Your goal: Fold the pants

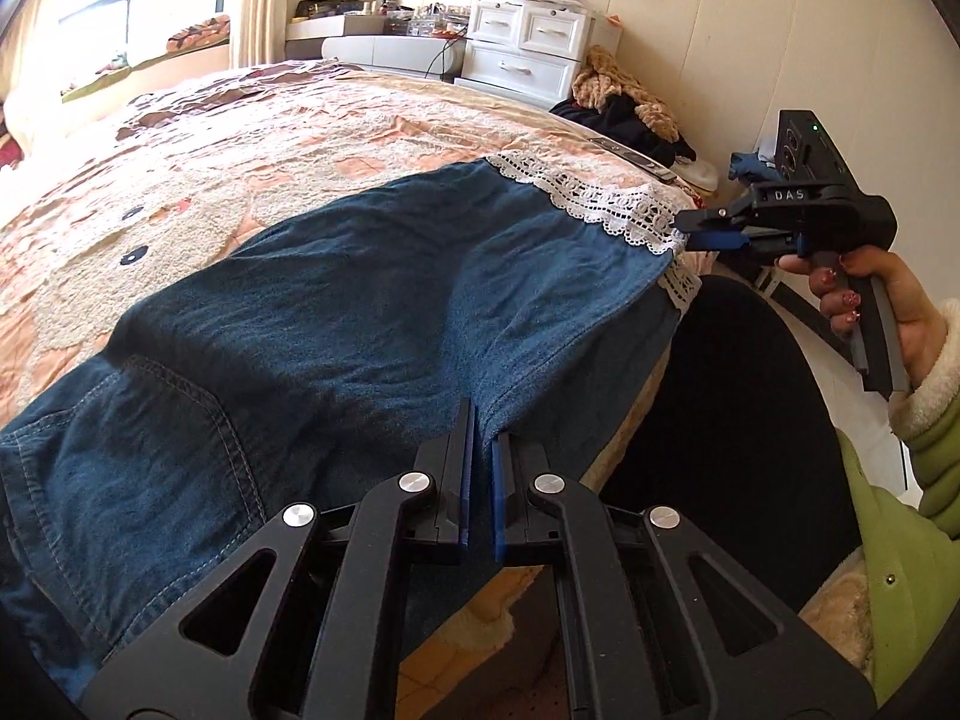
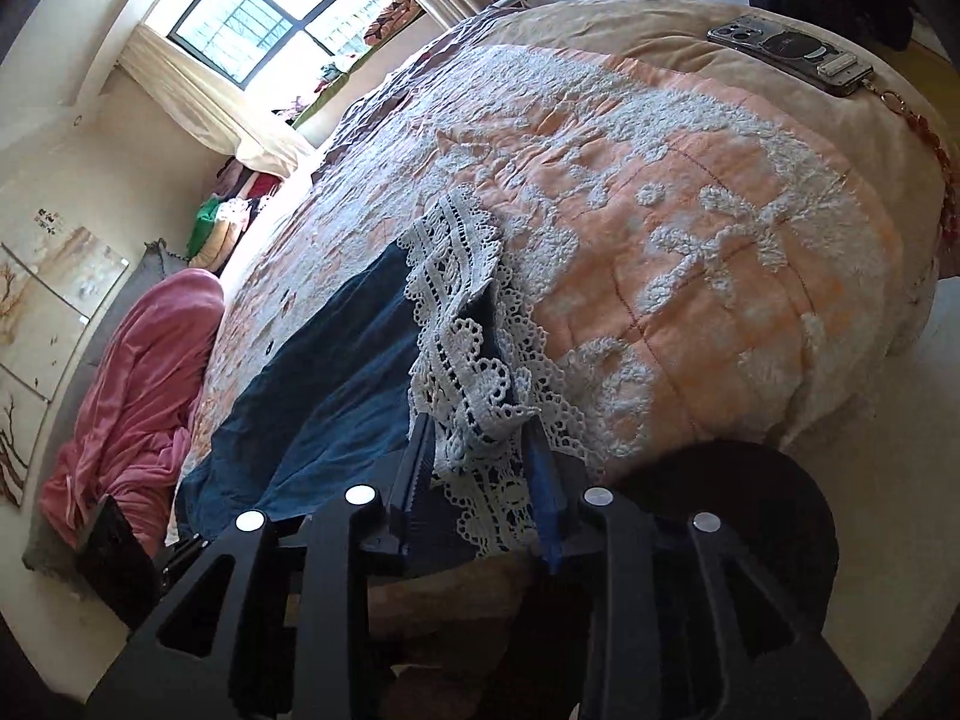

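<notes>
- The room was a bedroom: a bed [image 1: 312, 120] under a peach quilt with white tufted patterns, a window behind it, white drawers [image 1: 528, 54] by the far wall, and a phone [image 2: 792, 54] lying near the quilt's far corner.
- The pants [image 1: 360, 300], dark blue denim with a white lace hem [image 1: 606, 204], lay spread flat along the near edge of the bed, waist end toward the left gripper's side, hem end toward the right.
- Their long axis ran roughly along the mattress edge, from one gripper to the other.
- The left gripper [image 1: 483, 438] sat clenched at the near edge of the cloth about midway along; denim appeared pinched between its pads, though the fold hid the exact hold.
- The right gripper [image 2: 480, 450], held in a hand [image 1: 870, 300] with a green sleeve, stood at the lace hem with its jaws parted; lace lay between the fingers without being squeezed.
- The right gripper was the nearer one to the hem, so a lengthwise fold would likely carry that end toward the waist, along the long axis.
- The lace looked loose and rumpled, and might slip from a shallow grasp.
</notes>
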